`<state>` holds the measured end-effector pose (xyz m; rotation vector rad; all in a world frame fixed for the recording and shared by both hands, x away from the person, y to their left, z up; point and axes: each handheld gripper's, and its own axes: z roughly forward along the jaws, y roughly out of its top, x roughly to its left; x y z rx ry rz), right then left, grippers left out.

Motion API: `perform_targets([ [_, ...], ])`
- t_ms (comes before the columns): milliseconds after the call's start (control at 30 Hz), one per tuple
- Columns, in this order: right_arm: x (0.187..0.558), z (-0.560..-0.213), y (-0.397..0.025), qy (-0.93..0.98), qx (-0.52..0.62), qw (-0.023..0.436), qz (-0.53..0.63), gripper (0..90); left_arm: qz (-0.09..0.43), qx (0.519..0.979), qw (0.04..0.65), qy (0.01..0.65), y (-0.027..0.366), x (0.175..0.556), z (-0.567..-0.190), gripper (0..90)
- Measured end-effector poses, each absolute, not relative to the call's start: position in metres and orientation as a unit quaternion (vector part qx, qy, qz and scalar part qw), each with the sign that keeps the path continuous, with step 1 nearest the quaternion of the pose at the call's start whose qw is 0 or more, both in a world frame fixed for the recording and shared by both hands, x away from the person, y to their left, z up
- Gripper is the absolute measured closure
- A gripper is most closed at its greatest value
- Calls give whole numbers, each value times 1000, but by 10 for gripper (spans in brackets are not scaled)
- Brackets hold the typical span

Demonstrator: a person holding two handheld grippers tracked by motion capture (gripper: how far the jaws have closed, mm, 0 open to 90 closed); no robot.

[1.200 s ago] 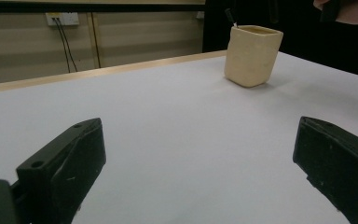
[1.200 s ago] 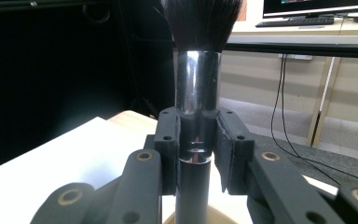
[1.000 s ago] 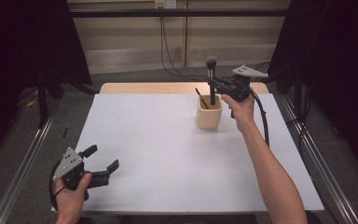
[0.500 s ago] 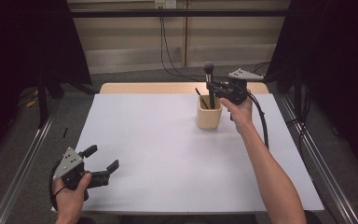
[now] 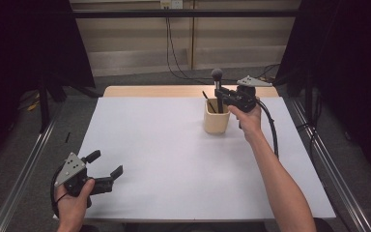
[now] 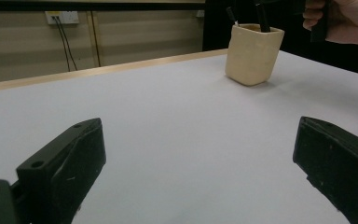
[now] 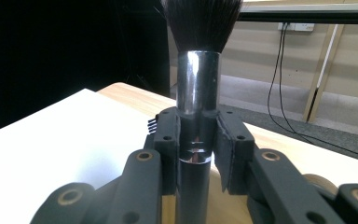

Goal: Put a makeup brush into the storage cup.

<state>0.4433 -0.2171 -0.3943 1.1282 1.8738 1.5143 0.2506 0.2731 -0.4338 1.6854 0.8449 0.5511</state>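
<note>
At the lower left of the high view, the left hand-held gripper [image 5: 107, 164] rests on the white desk [image 5: 164, 154] exactly where it lay a second ago, jaws spread wide and empty. Farther up, right of centre, the right hand-held gripper [image 5: 222, 94] is clenched on the black-bristled makeup brush with a chrome ferrule [image 7: 198, 116]. It has carried the brush a little leftward, upright over the cream ceramic holder [image 5: 216, 117]; lowering the brush into the holder looks close.
</note>
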Motion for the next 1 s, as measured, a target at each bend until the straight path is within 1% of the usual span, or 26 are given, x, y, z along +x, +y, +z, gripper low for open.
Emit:
perform_targets([
  [600,444,-410,-223,685,427,231,543,725,234,715,554,357,273,251,-434,24],
  [1000,440,-414,-225,695,428,230,530,725,234,715,553,357,273,251,-434,24],
])
